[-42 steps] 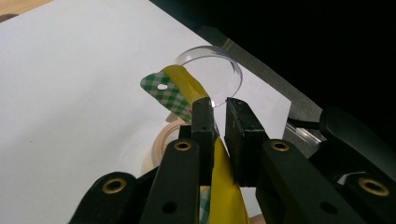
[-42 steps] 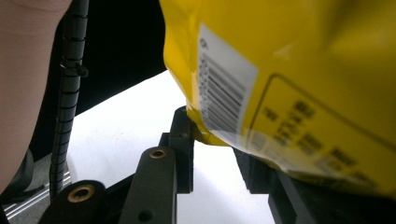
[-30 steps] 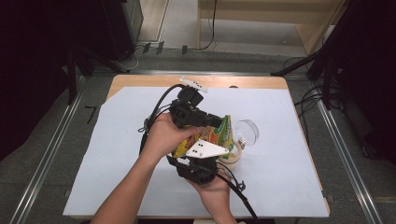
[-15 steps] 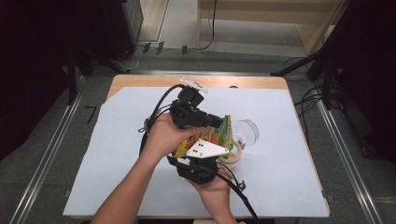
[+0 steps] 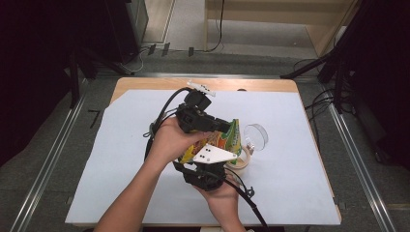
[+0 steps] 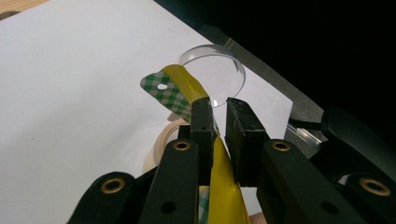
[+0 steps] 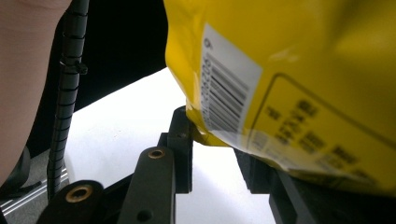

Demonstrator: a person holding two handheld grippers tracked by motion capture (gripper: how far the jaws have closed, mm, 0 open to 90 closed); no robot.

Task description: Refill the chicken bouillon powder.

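A yellow snack bag [image 5: 223, 140] with a green checked top seal is held up over the table between both grippers. My left gripper [image 5: 226, 127] comes from the left and is shut on the bag's top edge. In the left gripper view the yellow film [image 6: 175, 88] runs between the jaws of the left gripper [image 6: 219, 116]. My right gripper [image 5: 209, 166], under its grey plate, holds the bag from the near side. In the right gripper view the barcode side of the bag [image 7: 303, 70] dips its lower corner between the jaws of the right gripper [image 7: 217, 149].
A clear round dish [image 5: 255, 137] and a roll of tape [image 5: 243, 163] lie on the white sheet [image 5: 121, 159] just right of the bag. Both forearms enter from the bottom edge. A black cable [image 7: 67, 93] hangs by the hand. The wooden table edge [image 5: 251, 84] borders the far side.
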